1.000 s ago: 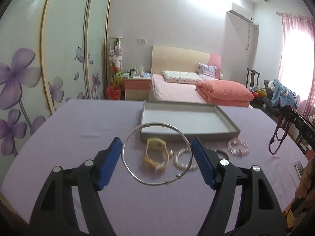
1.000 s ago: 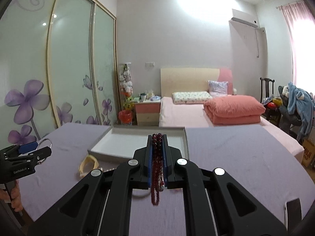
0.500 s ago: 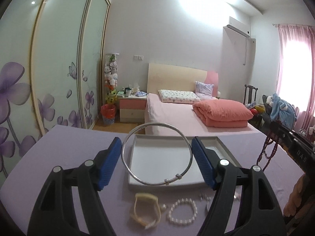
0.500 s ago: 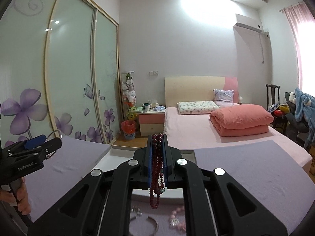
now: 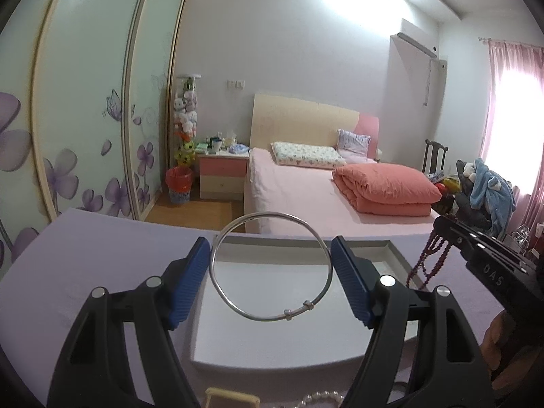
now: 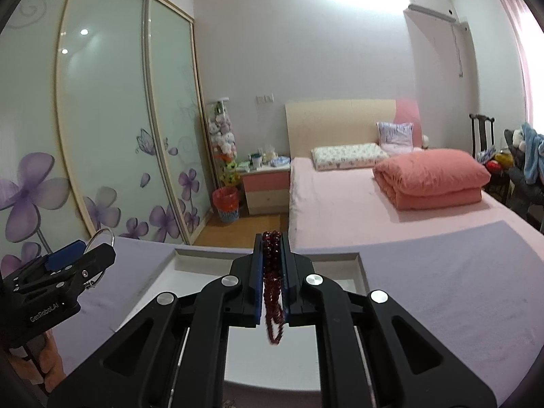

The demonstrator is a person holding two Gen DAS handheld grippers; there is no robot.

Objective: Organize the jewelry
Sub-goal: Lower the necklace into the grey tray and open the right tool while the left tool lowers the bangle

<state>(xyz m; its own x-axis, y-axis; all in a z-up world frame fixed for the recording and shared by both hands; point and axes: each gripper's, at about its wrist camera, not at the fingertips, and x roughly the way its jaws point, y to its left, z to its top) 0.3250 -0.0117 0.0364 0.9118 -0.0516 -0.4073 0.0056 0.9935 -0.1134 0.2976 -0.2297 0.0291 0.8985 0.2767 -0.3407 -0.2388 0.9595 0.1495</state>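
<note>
My left gripper (image 5: 270, 243) is shut on a thin silver bangle (image 5: 265, 319), which stands upright between the blue pads, above the near half of the white-lined grey tray (image 5: 391, 248). My right gripper (image 6: 272, 238) is shut on a dark red bead necklace (image 6: 272, 282), whose loops hang below the jaws over the tray (image 6: 210, 258). In the left wrist view the right gripper (image 5: 442, 224) and the necklace (image 5: 431, 258) show over the tray's right edge. In the right wrist view the left gripper (image 6: 98, 248) and the bangle (image 6: 102, 231) are at far left.
A yellow strap-like piece (image 5: 231, 401) and a pearl bracelet (image 5: 323, 399) lie on the purple table (image 5: 85, 255) in front of the tray. A hand (image 5: 496, 340) holds the right gripper. A pink bed (image 5: 306, 187) stands beyond the table's far edge.
Both grippers have moved forward across the table to above the tray, each still holding its piece. The loose jewellery has slid to the bottom of the left wrist view.
</note>
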